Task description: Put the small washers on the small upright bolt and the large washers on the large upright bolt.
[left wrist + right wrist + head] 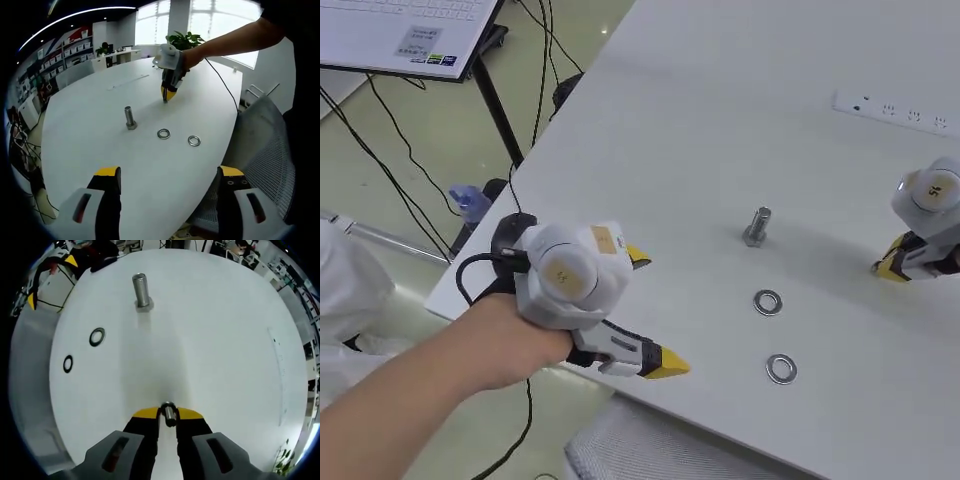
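Mostly bare white table (pixel 720 120) surrounds the upright steel bolt (pixel 757 227) at centre. Below it lie the upper washer (pixel 768 302) and the lower washer (pixel 781 369), both flat silver rings, the lower one near the table's front edge. At lower left, the left gripper (pixel 655 312) is spread wide and empty. At the right edge, the right gripper (pixel 168 416) pinches a small bolt (pixel 169 411).

The table (pixel 720 120) is plain white. The left gripper (pixel 652 312) is pale grey with black jaws and bright yellow tips (a round tan patch sits on its back). The right gripper (pixel 887 268) has the same colours. The big bolt (pixel 757 227) is shiny silver-grey. So are the far washer (pixel 768 302) and the near washer (pixel 781 369). The small bolt (pixel 169 413) is darker grey. The power strip (pixel 895 112) is white, the cable (pixel 529 400) black, the chair (pixel 650 440) grey.
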The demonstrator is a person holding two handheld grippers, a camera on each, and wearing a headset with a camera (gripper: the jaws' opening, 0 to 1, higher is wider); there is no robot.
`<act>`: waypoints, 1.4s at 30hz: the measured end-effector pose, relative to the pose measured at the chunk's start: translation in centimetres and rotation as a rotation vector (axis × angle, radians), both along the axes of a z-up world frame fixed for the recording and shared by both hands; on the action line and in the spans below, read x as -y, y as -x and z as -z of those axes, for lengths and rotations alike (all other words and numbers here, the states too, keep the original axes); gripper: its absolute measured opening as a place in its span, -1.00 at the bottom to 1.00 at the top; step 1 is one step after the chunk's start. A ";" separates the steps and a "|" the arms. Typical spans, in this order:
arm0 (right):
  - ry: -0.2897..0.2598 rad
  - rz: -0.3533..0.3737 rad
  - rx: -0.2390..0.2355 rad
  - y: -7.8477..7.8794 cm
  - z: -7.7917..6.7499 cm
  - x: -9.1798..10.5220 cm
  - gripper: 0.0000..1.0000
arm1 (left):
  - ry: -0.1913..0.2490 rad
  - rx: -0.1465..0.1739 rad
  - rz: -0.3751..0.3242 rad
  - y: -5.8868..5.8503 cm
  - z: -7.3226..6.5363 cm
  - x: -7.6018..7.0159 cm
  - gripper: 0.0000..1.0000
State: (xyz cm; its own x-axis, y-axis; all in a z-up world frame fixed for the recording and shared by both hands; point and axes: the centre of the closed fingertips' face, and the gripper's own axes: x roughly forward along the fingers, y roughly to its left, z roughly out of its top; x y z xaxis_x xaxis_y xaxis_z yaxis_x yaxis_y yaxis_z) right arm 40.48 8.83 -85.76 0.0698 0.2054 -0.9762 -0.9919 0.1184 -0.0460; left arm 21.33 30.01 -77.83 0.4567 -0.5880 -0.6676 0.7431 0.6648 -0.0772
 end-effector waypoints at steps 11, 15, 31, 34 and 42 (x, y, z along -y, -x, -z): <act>0.002 -0.003 -0.007 -0.1 0.1 0.0 -0.63 | -0.003 -0.005 0.002 0.2 0.1 0.0 0.54; 0.000 -0.010 -0.004 -0.1 0.0 0.0 -0.62 | -0.002 -0.007 0.005 0.3 0.2 0.0 0.53; -0.019 -0.021 0.008 -0.6 -1.2 -0.4 -0.57 | -0.012 0.000 -0.002 0.4 -0.4 -0.3 0.52; -0.025 -0.024 0.018 -0.7 -2.1 -0.5 -0.57 | -0.011 0.000 -0.003 0.5 -0.4 -0.3 0.53; -0.029 -0.025 0.030 -0.1 -3.5 -0.2 -0.55 | -0.012 0.002 0.002 0.5 -0.7 0.0 0.53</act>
State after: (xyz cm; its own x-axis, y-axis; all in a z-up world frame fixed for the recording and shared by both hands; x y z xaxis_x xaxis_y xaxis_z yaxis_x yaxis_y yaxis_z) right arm 40.56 9.00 -82.21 0.0933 0.2353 -0.9674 -0.9928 0.0956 -0.0725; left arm 20.82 30.02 -77.17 0.4570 -0.5812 -0.6733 0.7446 0.6641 -0.0679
